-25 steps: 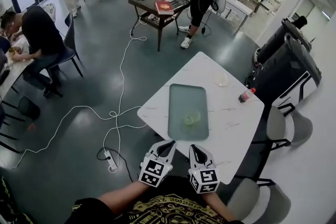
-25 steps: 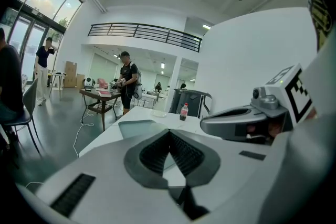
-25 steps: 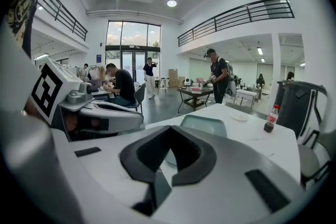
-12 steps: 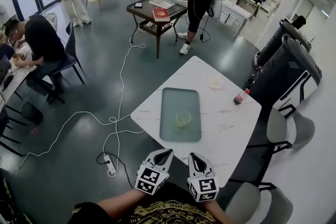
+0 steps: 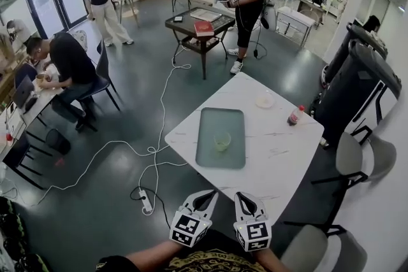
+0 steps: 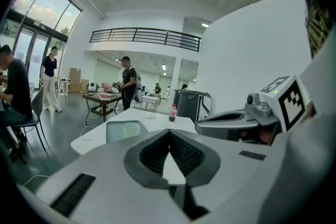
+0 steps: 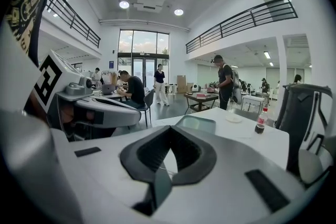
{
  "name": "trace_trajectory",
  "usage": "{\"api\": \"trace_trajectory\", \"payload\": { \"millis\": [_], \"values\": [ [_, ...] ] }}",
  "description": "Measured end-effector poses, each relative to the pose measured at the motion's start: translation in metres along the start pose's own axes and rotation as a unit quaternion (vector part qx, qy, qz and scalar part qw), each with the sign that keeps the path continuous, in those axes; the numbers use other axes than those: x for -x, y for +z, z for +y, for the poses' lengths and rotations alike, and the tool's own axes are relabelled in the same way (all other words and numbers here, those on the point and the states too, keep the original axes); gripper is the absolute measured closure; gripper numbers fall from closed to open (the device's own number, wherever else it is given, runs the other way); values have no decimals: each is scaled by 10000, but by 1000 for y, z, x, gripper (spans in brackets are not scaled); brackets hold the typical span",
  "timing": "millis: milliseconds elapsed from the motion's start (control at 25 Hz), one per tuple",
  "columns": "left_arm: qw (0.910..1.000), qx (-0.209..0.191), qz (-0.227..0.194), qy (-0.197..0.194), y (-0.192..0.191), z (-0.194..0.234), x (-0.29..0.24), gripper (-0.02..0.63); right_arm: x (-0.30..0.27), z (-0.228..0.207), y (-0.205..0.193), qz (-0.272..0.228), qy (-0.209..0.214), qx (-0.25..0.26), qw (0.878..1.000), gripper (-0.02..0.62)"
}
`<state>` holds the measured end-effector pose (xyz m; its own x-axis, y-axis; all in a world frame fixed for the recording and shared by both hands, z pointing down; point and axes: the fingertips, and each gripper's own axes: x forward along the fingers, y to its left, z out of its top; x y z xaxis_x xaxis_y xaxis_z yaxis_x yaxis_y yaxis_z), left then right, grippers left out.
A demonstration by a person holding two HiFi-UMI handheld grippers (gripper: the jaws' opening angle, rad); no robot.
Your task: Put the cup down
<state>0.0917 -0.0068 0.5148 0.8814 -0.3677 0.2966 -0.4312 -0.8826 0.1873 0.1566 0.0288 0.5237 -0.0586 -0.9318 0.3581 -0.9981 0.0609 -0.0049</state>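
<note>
A clear cup stands upright on the grey-green tray on the white table. Both grippers hang near my body, short of the table's near edge and well apart from the cup. My left gripper is shut with nothing between its jaws, and so is my right gripper. In the left gripper view the shut left gripper points toward the tray. Seen from its own camera, the right gripper has its jaws pressed together, with the tray beyond them.
A small red-capped bottle and a shallow dish sit at the table's far right. Grey chairs and black machines stand to the right. A cable with a power strip lies on the floor at the left. Several people are farther off.
Both grippers have stayed shut and sit a little lower in the head view. The view has pulled back from the table; the cup stays on the tray.
</note>
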Motion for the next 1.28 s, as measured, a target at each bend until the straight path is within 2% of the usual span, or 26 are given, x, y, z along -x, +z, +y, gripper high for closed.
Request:
{"api": "trace_trajectory", "payload": {
  "millis": [280,480,1040,1280],
  "values": [
    [9988,-18,182,458,-33,-39,36,609,38,13,-29,-5,434,-82,9990,589],
    [9972,26,299,690,-55,-49,52,609,58,12,-41,-2,489,-144,9987,589],
    [9984,-72,284,473,-57,-53,44,609,70,23,-54,206,524,-247,9981,589],
    [9983,-60,313,497,-62,-46,43,609,65,36,-56,210,727,37,9971,592]
  ]
}}
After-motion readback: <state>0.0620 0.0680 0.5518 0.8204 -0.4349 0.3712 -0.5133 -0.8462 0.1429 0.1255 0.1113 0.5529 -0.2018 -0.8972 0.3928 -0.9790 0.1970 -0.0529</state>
